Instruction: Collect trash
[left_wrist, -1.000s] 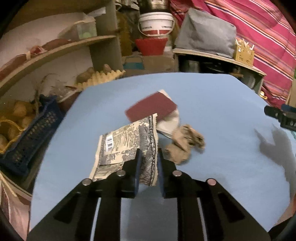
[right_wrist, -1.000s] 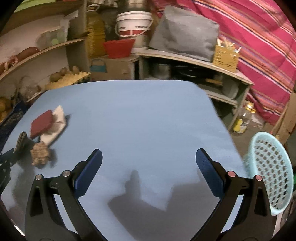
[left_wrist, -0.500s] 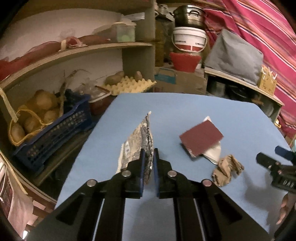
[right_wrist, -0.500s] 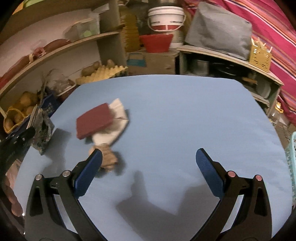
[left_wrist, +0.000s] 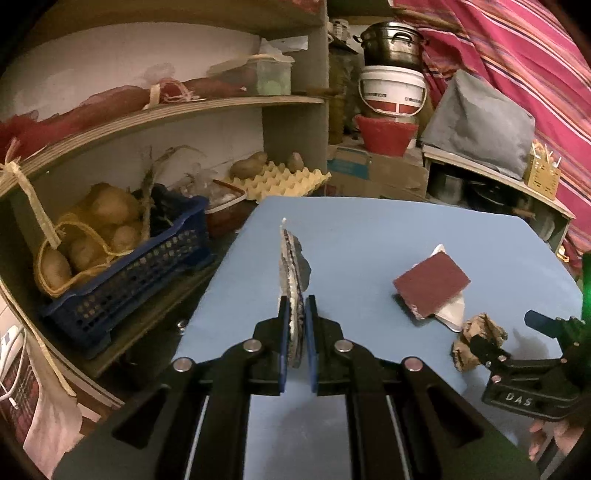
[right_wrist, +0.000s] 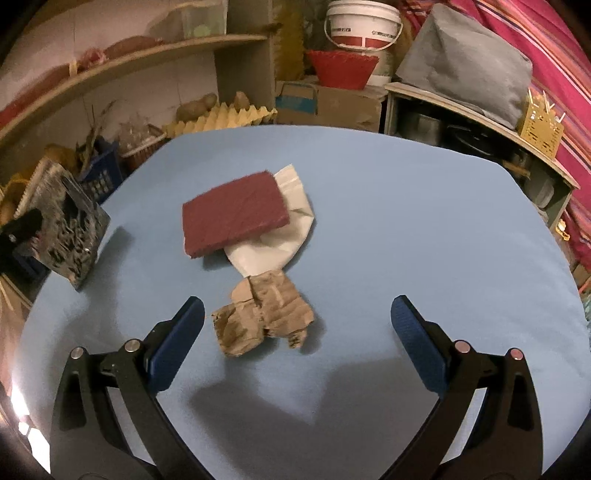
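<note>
My left gripper (left_wrist: 294, 314) is shut on a printed foil wrapper (left_wrist: 290, 280), held edge-on above the blue table's left side; the wrapper also shows at the left of the right wrist view (right_wrist: 62, 221). My right gripper (right_wrist: 295, 325) is open and empty, low over the table, with a crumpled brown paper (right_wrist: 264, 314) between and just ahead of its fingers. That paper shows in the left wrist view (left_wrist: 476, 334) too. A dark red scouring pad (right_wrist: 234, 214) lies on a white plastic bag (right_wrist: 280, 240) just beyond it.
The blue table (right_wrist: 406, 221) fills the middle. Shelves on the left hold a blue crate of potatoes (left_wrist: 122, 266) and an egg tray (left_wrist: 280, 181). A bucket (right_wrist: 364, 22), a red bowl (right_wrist: 341, 68) and a grey bag (right_wrist: 465, 55) stand behind the table.
My left gripper has lifted the wrapper off the table and swung it left, turning it edge-on. My right gripper has moved left and forward until the brown paper sits between its fingers.
</note>
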